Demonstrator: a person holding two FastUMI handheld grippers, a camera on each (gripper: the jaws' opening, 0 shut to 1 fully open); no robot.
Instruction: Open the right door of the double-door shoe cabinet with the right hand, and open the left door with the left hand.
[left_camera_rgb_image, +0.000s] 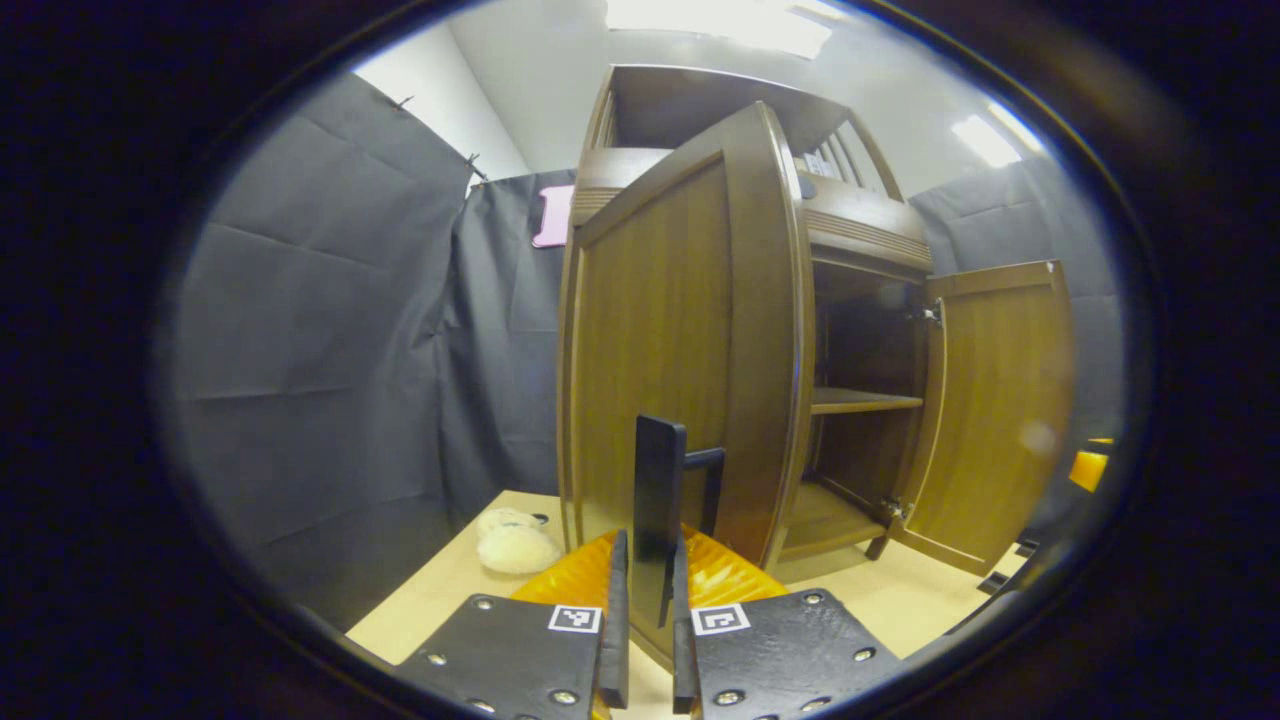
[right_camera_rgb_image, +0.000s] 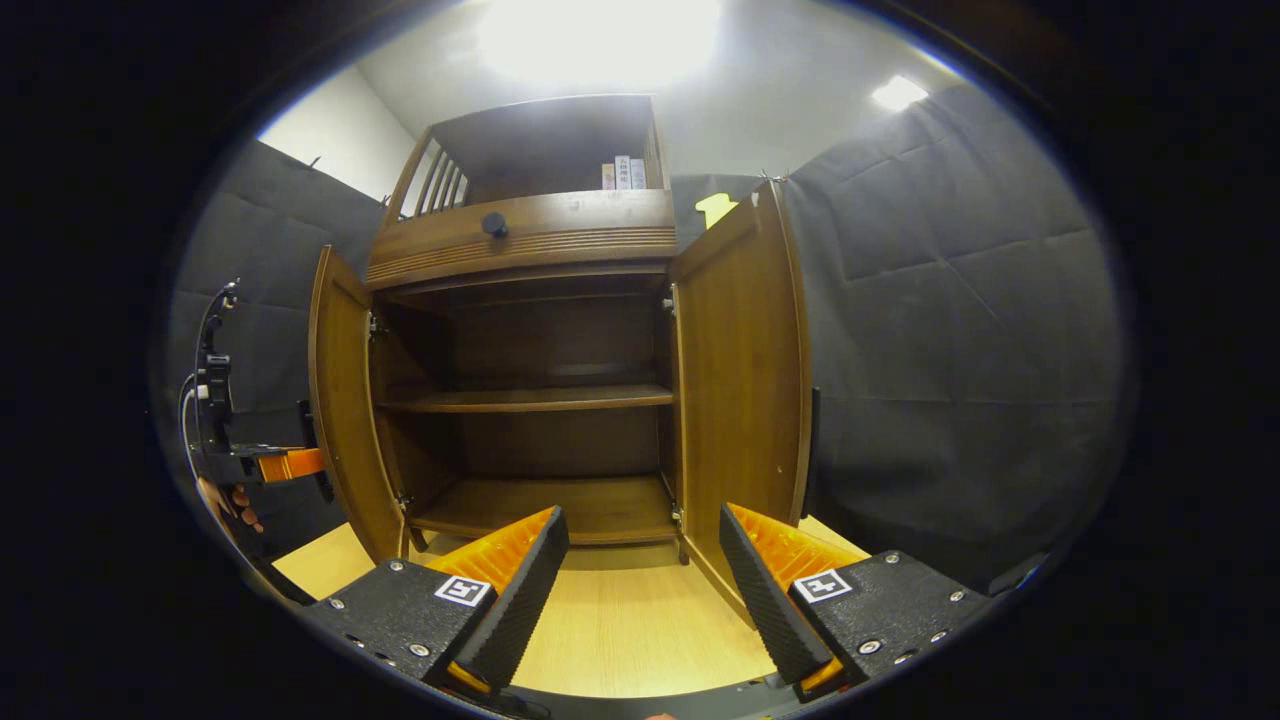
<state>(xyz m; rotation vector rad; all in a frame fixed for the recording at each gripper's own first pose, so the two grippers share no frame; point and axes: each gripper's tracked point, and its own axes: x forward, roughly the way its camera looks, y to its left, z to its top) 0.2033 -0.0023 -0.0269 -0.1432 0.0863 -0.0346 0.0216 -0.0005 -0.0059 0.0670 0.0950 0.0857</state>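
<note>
1. Left gripper view looks along the left tool (left_camera_rgb_image: 648, 625), whose two fingers stand nearly together and clench the dark handle (left_camera_rgb_image: 660, 510) of the left door (left_camera_rgb_image: 665, 350); the handle's flat bar rises upright from between them.
2. That door is swung well out from the shoe cabinet (left_camera_rgb_image: 860, 235) and stands straight ahead of the left tool, its face just beyond the fingertips.
3. Ahead and to the right of this tool the cabinet's inside is bare to view, with one shelf (left_camera_rgb_image: 865, 400) across the middle, and beyond it the right door (left_camera_rgb_image: 1000, 410) hangs open.
4. A pale fluffy thing (left_camera_rgb_image: 515, 545) lies on the worktop (left_camera_rgb_image: 440, 600) just to the left of the tool, near the door's lower corner; what it is cannot be told.
5. Right gripper view looks along the right tool (right_camera_rgb_image: 640, 590), released: its fingers stand wide apart with nothing between them, low over the worktop (right_camera_rgb_image: 620, 630) and short of the cabinet.
6. Straight ahead of it the cabinet (right_camera_rgb_image: 530, 240) faces square, both doors open; the right door (right_camera_rgb_image: 740, 380) stands ahead and just right of the tool, apart from the fingers.
7. Far to this tool's left, the left tool (right_camera_rgb_image: 290, 465) is level at the outer edge of the left door (right_camera_rgb_image: 345, 410), with part of a hand (right_camera_rgb_image: 225, 500) below it gripping its body.
</note>
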